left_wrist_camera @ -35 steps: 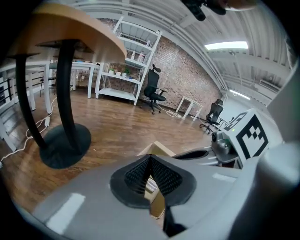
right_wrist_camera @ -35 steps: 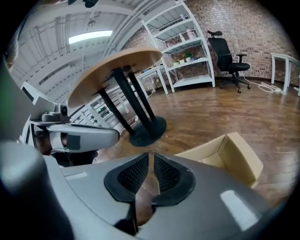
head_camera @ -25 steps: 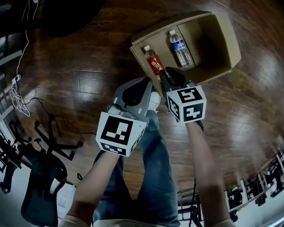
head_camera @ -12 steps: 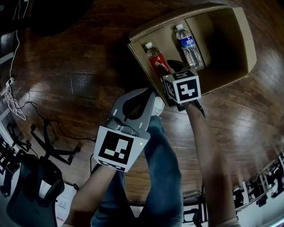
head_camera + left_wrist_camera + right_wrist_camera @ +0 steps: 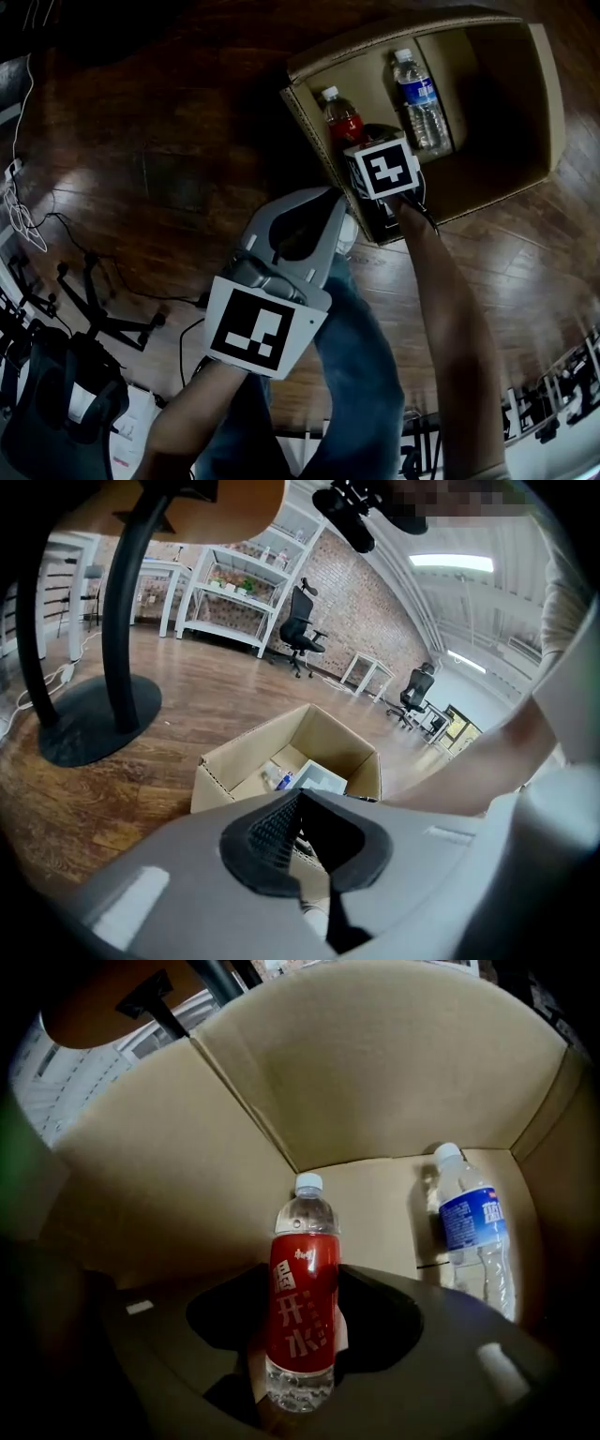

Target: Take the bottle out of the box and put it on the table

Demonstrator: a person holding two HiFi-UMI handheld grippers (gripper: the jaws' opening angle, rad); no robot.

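Observation:
An open cardboard box [image 5: 549, 89] stands on the wood floor. Two bottles lie in it: a red-labelled bottle [image 5: 341, 119] along the left wall and a blue-labelled water bottle [image 5: 422, 97] beside it. My right gripper [image 5: 367, 141] reaches down into the box. Its jaws have just been opening, and in the right gripper view the red-labelled bottle [image 5: 302, 1316] lies between them, the right gripper [image 5: 305, 1283] astride its lower half with the pads not pressing. The blue-labelled bottle [image 5: 473, 1232] lies to its right. My left gripper [image 5: 321, 208] hangs shut outside the box, holding nothing.
The person's jeans leg [image 5: 361, 375] and shoe are just below the box corner. An office chair base [image 5: 103, 309] and cables [image 5: 19, 202] lie at the left. A round table foot [image 5: 89, 714] stands on the floor left of the box [image 5: 234, 761].
My right gripper has dropped into the box and come down over the red-labelled bottle. The left gripper has sunk a little and stays outside the box.

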